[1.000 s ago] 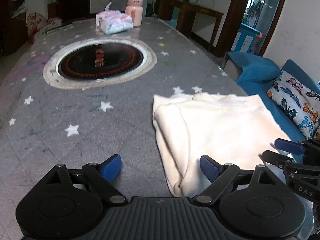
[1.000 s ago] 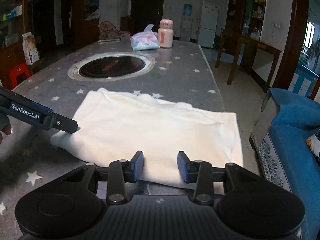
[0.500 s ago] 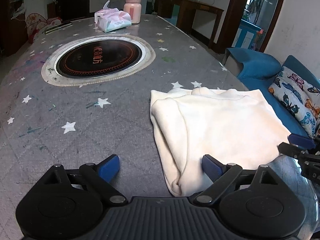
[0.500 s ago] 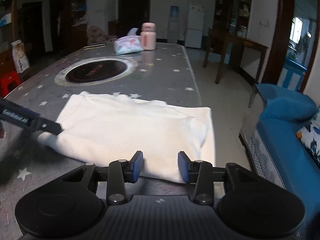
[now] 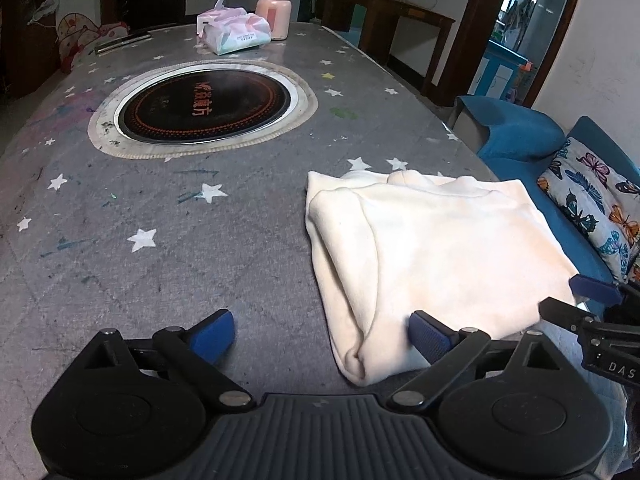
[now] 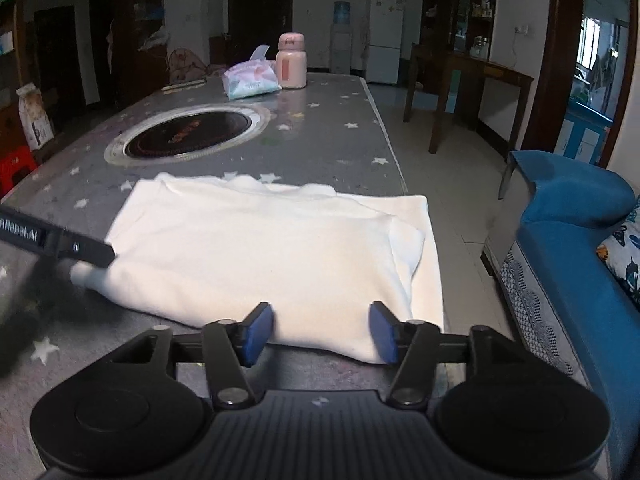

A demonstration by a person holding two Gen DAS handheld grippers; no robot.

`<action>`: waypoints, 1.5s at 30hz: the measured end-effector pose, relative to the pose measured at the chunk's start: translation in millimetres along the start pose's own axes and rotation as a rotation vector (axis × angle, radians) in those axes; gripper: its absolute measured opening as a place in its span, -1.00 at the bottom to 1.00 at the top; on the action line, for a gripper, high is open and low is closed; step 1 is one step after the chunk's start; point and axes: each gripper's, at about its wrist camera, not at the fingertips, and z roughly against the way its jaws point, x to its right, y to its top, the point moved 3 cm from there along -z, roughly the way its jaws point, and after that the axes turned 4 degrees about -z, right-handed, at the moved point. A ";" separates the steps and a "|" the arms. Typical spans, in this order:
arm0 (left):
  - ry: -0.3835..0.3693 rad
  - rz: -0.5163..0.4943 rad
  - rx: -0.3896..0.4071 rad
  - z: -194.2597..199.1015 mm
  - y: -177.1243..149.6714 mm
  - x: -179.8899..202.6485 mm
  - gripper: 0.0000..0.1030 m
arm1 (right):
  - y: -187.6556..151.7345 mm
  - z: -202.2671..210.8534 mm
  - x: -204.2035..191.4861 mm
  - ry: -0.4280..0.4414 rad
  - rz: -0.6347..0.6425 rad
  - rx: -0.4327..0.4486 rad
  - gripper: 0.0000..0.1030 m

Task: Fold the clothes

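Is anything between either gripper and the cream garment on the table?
Nothing visible. The left gripper is open at the near left corner of the cream garment; the right gripper is open at its near edge. Both have only bare table around them.

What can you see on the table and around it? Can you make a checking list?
Surface: grey star-patterned table with a round black cooktop set in it.
Job's things: cream garment, folded, lying flat at the near edge.
Clutter: tissue pack and pink bottle at the far end.
Grippers: left tongs open at the garment's corner; right tongs open at its near edge.
Cables: nothing seen.
Surroundings: blue sofa, butterfly cushion, white fridge.
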 end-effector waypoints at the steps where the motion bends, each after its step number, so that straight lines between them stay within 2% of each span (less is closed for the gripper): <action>1: -0.001 -0.001 0.004 2.1 -0.7 0.1 0.93 | 0.2 1.3 -2.1 -0.002 0.004 0.003 0.28; 3: -0.010 0.001 0.012 6.4 -2.4 0.2 0.97 | 0.1 3.9 -6.7 -0.001 0.014 0.008 0.49; 6: -0.014 -0.005 0.018 11.5 -6.0 1.4 1.00 | -1.3 6.1 -12.4 0.004 0.017 0.010 0.54; 8: -0.014 -0.008 0.019 13.8 -8.4 1.8 1.00 | -3.2 6.8 -16.1 0.006 0.013 0.009 0.65; 13: -0.017 -0.016 0.023 19.6 -14.4 2.7 1.00 | -6.8 10.1 -23.7 0.010 0.009 0.014 0.70; 14: -0.017 -0.018 0.023 20.8 -15.6 2.9 1.00 | -6.8 10.9 -24.7 0.010 0.008 0.016 0.75; 15: -0.017 -0.020 0.024 21.9 -16.8 3.1 1.00 | -6.8 11.7 -25.7 0.009 0.007 0.017 0.88; 18: -0.019 -0.025 0.026 25.4 -20.4 3.7 1.00 | -7.9 14.5 -30.0 0.000 0.004 0.026 1.00; 35: 0.017 -0.069 0.052 40.6 -42.3 4.9 1.00 | -25.9 22.6 -44.9 0.007 -0.068 0.003 1.00; 45: 0.041 -0.062 0.074 53.3 -55.5 1.2 1.00 | -37.5 29.1 -55.7 -0.020 -0.048 -0.014 1.00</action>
